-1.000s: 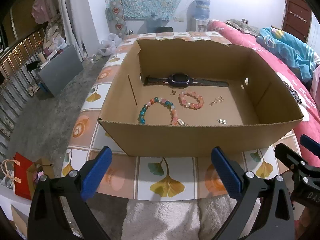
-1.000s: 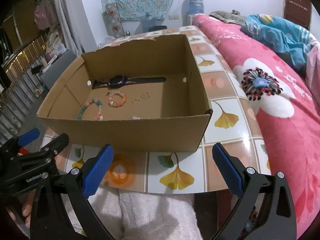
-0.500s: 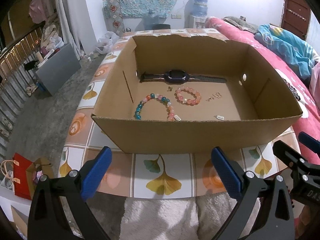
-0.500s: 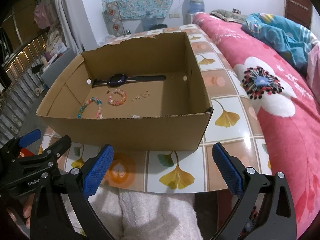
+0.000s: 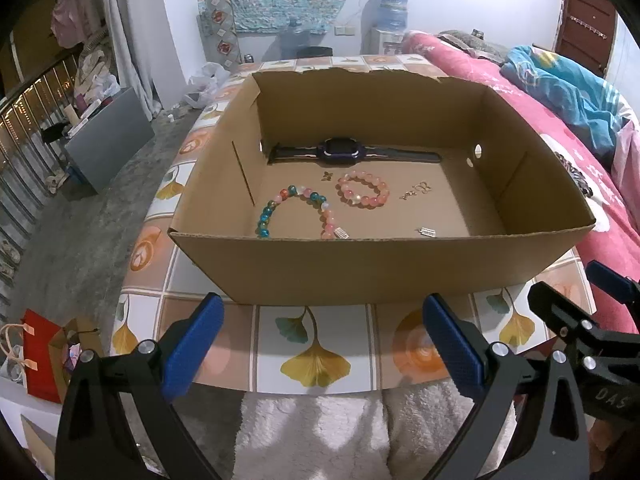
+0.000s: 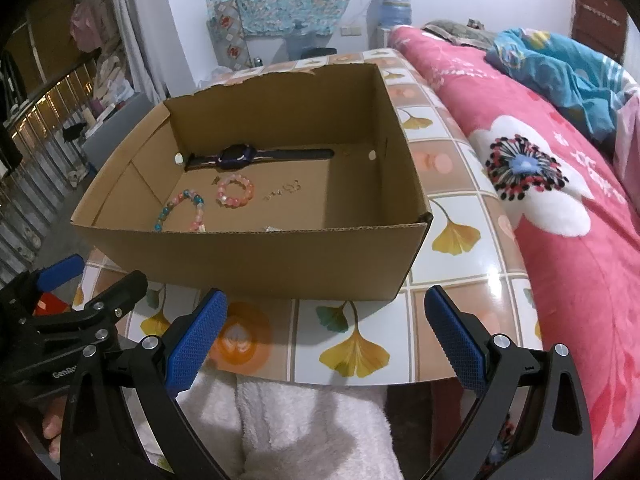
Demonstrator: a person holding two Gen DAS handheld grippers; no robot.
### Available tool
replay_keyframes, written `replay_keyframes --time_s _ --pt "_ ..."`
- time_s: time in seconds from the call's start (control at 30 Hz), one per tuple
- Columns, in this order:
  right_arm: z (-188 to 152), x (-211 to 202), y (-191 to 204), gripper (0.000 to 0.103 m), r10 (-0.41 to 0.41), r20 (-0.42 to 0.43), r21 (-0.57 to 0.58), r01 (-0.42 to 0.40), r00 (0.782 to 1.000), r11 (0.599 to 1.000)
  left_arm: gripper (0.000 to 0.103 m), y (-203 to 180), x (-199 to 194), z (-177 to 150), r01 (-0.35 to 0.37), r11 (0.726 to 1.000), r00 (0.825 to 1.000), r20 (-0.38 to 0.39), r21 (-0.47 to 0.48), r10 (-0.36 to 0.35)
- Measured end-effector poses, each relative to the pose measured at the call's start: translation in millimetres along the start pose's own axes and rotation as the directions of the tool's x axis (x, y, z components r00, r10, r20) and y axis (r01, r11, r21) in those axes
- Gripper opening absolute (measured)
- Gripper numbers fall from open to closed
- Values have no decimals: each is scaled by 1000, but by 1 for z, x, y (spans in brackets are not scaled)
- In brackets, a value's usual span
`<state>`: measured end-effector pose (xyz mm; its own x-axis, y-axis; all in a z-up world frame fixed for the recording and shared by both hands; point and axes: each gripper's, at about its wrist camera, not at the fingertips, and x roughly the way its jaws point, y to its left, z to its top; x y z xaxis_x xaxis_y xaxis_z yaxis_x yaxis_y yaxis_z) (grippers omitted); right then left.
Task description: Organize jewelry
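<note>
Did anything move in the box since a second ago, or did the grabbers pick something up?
Nothing was picked up or let go. Only the view shifted a little: both cameras now see a bit more of the cardboard box floor. The left gripper and right gripper are open and empty near the table edge. The watch, pink bracelet and multicolored bracelet lie where they were.

The cardboard box (image 5: 360, 268) is open on top; its near wall stands between both spread grippers and the jewelry. The box floor's right half is bare; watch (image 5: 342, 151) lines the far wall.
</note>
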<state>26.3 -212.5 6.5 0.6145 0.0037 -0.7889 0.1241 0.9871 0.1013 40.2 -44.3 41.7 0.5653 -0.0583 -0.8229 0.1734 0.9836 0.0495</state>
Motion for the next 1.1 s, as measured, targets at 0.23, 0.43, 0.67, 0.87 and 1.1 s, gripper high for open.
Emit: replay_keyframes --time_s 0.23,0.43,0.67,0.87,1.1 --pt "0 2 1 95 -7 -4 -4 7 1000 1000 97 -1 -2 1 5 1000 1000 -5 0 -5" --pt "-1 3 1 95 -9 -7 -4 9 1000 1000 97 -1 -2 1 1 1000 1000 -4 2 -1" --pt "-2 3 0 95 -9 -3 -5 9 1000 1000 97 0 -2 1 0 1000 1000 -2 1 0" --pt "-1 3 0 95 -10 -6 -5 10 1000 1000 97 0 -2 2 0 1000 1000 -2 2 0" --pt "-1 3 0 95 -9 -6 -6 9 1000 1000 97 0 -2 2 0 1000 1000 -2 2 0"
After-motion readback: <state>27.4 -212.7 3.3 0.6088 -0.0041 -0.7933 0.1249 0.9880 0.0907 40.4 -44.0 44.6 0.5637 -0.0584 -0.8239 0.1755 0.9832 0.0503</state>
